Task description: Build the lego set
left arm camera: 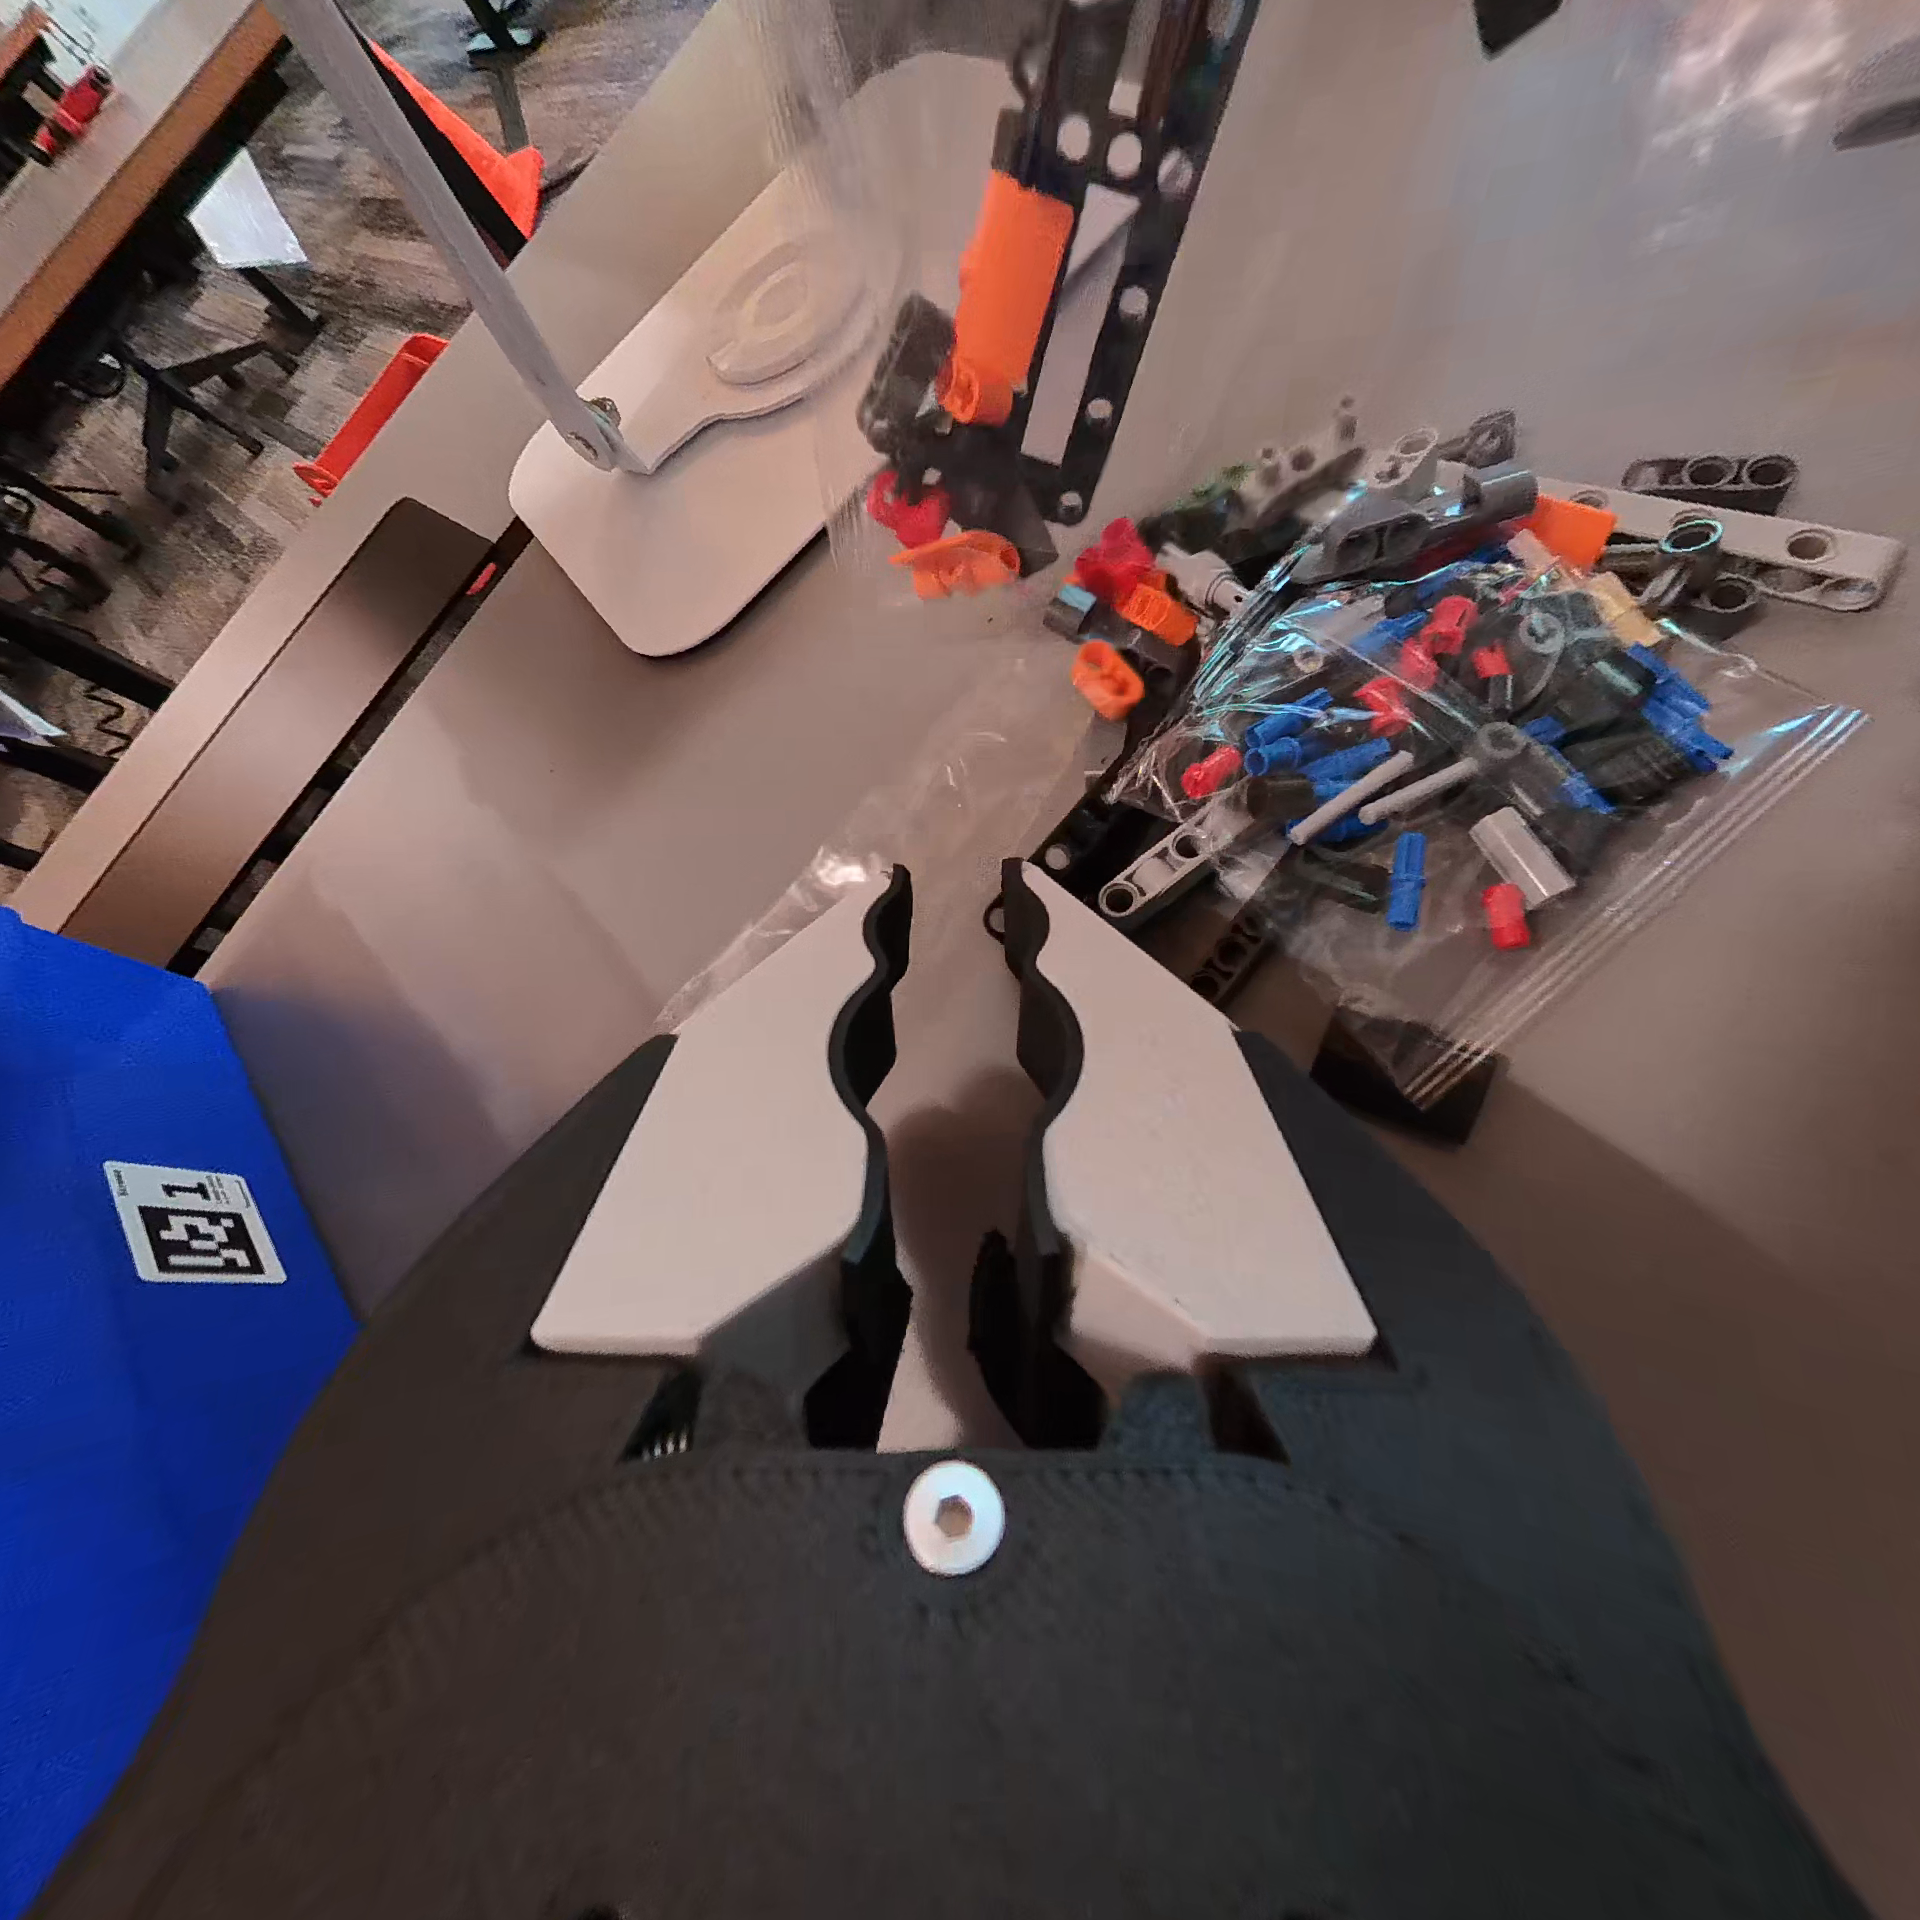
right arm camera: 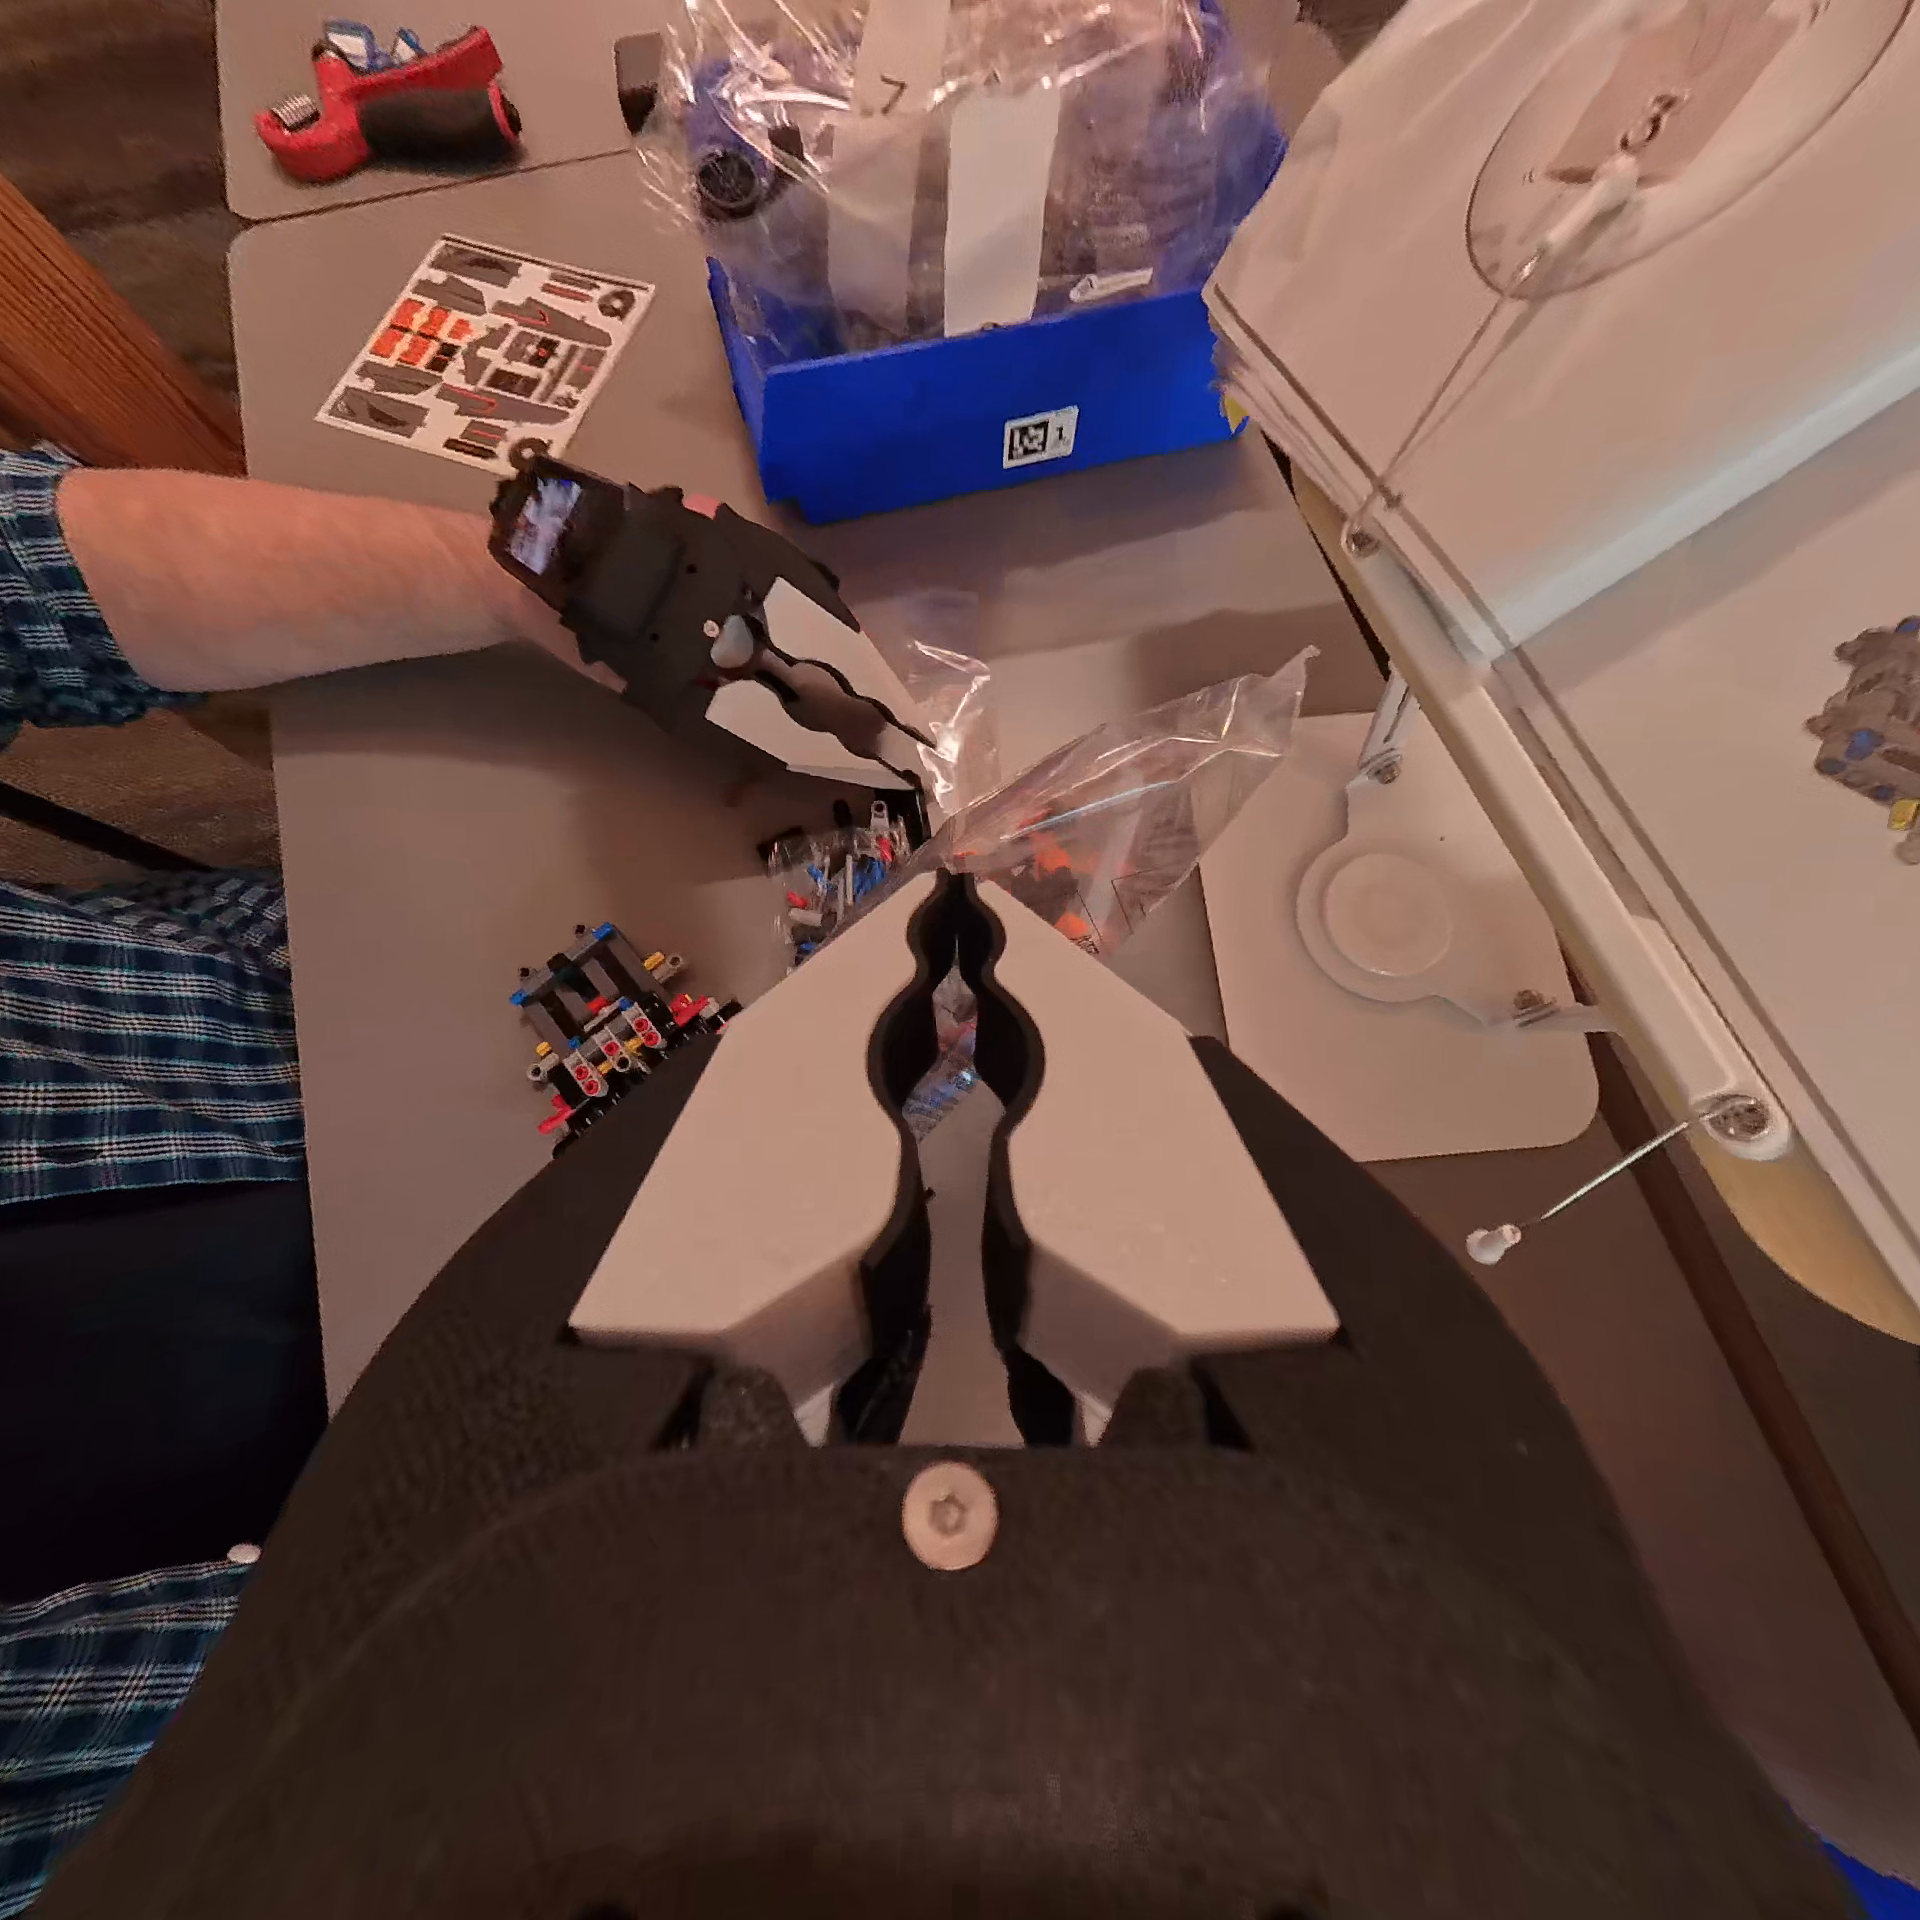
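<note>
My right gripper [right arm camera: 956, 885] is shut on the corner of a clear plastic bag [right arm camera: 1132, 790] and holds it up above the table. In the left wrist view this bag [left arm camera: 914, 208] hangs with an orange piece [left arm camera: 1013, 281] and a black beam [left arm camera: 1107, 343] in it. Below it lie loose lego pieces [left arm camera: 1132, 603] and a zip bag of blue and red pins [left arm camera: 1507, 748]. My left gripper [left arm camera: 956, 888] is open by a narrow gap, low over the table beside the zip bag; it also shows in the right wrist view [right arm camera: 920, 756]. A partly built lego assembly [right arm camera: 613, 1029] sits at the front left.
A blue bin [right arm camera: 987, 416] with bags stands at the back, also at the left in the left wrist view [left arm camera: 104, 1195]. A sticker sheet [right arm camera: 488, 353] and a red tool [right arm camera: 384, 104] lie beyond. A white stand base [left arm camera: 665, 499] and a tilted white board [right arm camera: 1558, 364] are on the right. There is about 25 cm between the tips of the two grippers. Measured from the fingertips, the partly built lego assembly [right arm camera: 613, 1029] is 20 cm or so from the left gripper and 25 cm from the right.
</note>
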Motion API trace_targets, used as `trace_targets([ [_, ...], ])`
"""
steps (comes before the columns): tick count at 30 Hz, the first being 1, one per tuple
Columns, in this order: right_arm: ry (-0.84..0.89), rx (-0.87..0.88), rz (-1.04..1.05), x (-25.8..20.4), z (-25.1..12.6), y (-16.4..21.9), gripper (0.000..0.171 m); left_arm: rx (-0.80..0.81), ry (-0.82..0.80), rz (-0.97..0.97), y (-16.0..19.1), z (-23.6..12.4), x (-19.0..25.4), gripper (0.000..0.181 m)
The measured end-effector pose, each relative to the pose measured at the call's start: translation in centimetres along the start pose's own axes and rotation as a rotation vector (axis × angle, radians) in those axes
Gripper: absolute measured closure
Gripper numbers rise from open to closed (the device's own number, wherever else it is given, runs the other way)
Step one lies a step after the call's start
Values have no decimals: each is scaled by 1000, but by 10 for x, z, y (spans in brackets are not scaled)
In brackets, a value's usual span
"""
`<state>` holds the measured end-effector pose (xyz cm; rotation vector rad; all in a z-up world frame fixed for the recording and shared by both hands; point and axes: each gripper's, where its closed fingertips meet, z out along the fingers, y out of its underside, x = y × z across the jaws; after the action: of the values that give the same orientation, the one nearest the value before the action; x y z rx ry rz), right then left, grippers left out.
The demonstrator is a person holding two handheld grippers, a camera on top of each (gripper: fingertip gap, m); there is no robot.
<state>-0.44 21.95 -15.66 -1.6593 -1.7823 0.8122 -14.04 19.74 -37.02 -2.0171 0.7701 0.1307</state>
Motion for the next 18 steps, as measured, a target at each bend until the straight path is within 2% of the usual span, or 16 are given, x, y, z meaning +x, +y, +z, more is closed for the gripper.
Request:
trace_targets([
  [4,-4,-9,-10,0,-1,1,171,7,-28,0,-4,-2,-5,165],
  [7,-8,1,-26,-4,-5,2,171,70,-52,-1,-24,-17,-18,165],
  [11,-32,4,-63,-9,-2,12,171,140,6,-2,-62,-24,-31,145],
  [14,-47,26,-101,-15,-5,16,171,193,169,11,-88,-15,-22,135],
  [18,-76,50,-180,-26,-7,21,171,283,449,-72,-121,0,-9,135],
])
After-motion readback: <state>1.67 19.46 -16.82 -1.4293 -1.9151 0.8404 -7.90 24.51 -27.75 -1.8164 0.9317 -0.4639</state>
